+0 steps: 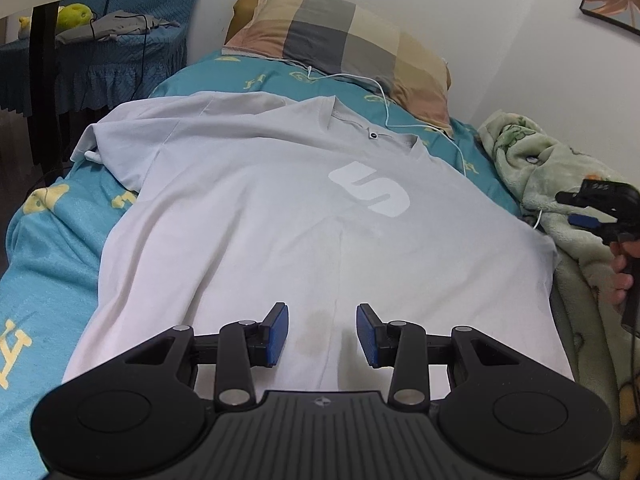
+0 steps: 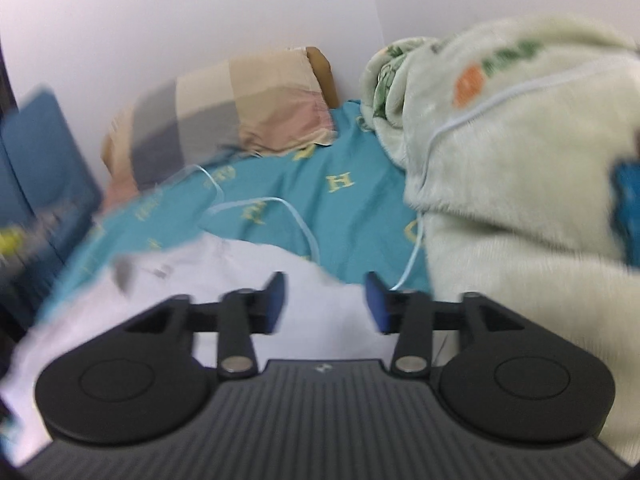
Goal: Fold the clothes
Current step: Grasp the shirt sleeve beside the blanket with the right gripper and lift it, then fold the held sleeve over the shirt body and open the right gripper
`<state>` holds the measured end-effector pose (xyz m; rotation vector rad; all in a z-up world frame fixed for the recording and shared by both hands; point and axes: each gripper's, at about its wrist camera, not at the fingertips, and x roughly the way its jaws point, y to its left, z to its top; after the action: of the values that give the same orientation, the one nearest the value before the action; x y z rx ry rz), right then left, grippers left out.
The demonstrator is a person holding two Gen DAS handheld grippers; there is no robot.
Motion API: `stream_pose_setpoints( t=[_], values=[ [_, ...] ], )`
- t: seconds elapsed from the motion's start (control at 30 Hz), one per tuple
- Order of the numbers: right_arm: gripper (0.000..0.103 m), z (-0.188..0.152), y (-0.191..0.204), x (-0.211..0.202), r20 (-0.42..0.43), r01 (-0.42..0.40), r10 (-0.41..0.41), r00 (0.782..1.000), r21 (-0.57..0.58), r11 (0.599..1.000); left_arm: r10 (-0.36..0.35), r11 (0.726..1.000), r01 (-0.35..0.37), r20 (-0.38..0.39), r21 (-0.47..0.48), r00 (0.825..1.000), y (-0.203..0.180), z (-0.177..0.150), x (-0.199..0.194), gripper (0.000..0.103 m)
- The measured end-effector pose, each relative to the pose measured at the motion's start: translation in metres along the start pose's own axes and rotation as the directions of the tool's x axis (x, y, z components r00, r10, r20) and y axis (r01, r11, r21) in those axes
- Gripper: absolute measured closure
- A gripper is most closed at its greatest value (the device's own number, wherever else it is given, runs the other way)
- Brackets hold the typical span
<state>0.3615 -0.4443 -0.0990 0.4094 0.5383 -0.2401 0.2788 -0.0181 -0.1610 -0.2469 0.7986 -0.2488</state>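
A light grey T-shirt [image 1: 280, 216] with a white logo lies spread face up on the teal bedsheet [image 1: 52, 248], collar toward the pillow. My left gripper [image 1: 322, 334] hovers over the shirt's lower hem, open, with nothing between its blue pads. My right gripper [image 1: 588, 208] shows at the right edge of the left wrist view, held by a hand above the shirt's right side. In the blurred right wrist view the right gripper [image 2: 325, 300] stands open above the shirt's [image 2: 248, 280] shoulder edge, with nothing held.
A checked pillow [image 1: 344, 44] lies at the head of the bed against the wall. A white cable [image 1: 384, 96] runs across the sheet past the collar. A pale green fleece blanket [image 1: 560, 184] is bunched along the right. A blue-covered chair [image 1: 100, 52] stands far left.
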Motion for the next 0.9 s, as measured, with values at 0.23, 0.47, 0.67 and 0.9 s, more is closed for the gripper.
stream_pose_setpoints(
  t=[0.23,0.47,0.67,0.9],
  values=[
    [0.041,-0.025,-0.015,0.015,-0.170,0.090,-0.039,0.985,0.305,0.948,-0.009,1.000,0.009,0.003,-0.025,1.000,0.002,0.000,-0.004,0.063],
    [0.041,-0.083,-0.031,0.015,-0.153,0.229,-0.170,0.973,0.603,0.764,-0.013,0.998,0.011,-0.020,-0.063,1.000,0.011,-0.001,0.005,0.063],
    [0.041,-0.118,-0.057,0.015,0.138,0.019,-0.224,0.965,0.813,0.582,-0.031,0.995,0.028,-0.032,-0.096,0.999,0.017,-0.003,0.012,0.063],
    [0.091,-0.120,-0.060,0.039,0.118,0.070,-0.299,0.947,0.833,0.549,-0.040,0.991,0.034,-0.042,-0.127,0.998,0.021,-0.003,0.020,0.063]
  ],
)
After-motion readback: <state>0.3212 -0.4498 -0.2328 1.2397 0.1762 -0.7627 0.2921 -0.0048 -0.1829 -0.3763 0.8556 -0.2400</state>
